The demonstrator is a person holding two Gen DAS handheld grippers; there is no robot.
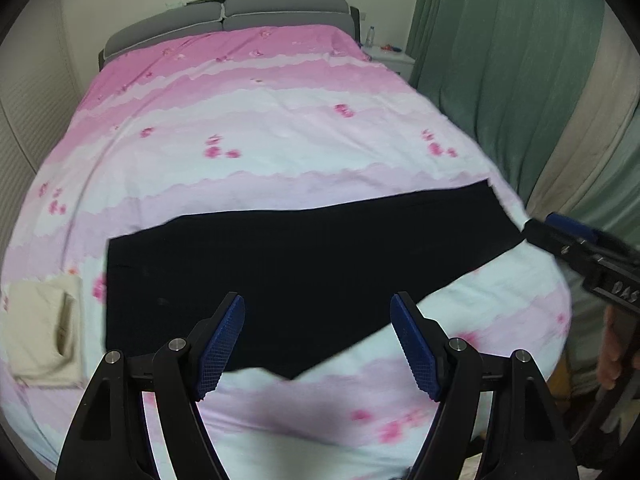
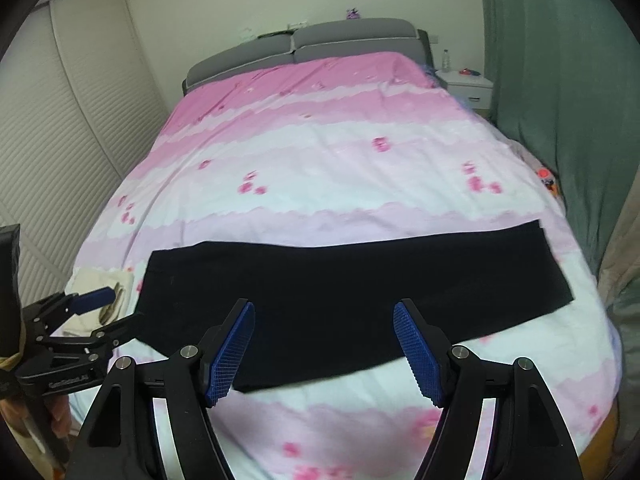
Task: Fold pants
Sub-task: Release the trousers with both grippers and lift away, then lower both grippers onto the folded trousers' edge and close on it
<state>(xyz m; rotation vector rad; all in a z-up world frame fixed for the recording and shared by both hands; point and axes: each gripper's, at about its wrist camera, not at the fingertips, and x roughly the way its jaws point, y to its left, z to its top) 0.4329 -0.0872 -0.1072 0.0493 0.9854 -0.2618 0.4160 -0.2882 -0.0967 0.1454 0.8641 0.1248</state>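
Observation:
Black pants (image 1: 304,276) lie flat across the near end of the bed, folded lengthwise into one long dark strip (image 2: 344,300). My left gripper (image 1: 318,316) hangs above their near edge, open, with nothing between its blue pads. My right gripper (image 2: 324,320) is also open and empty above the pants. In the left wrist view the right gripper (image 1: 560,236) shows at the right edge, beside the pants' right end. In the right wrist view the left gripper (image 2: 108,312) shows at the lower left, open, near the pants' left end.
The bed carries a pink and white flowered cover (image 1: 260,128) with a grey headboard (image 1: 240,16). A folded cream garment (image 1: 44,332) lies left of the pants. Green curtains (image 1: 500,80) hang on the right, a white nightstand (image 2: 468,88) stands beside them, and slatted wardrobe doors (image 2: 60,140) on the left.

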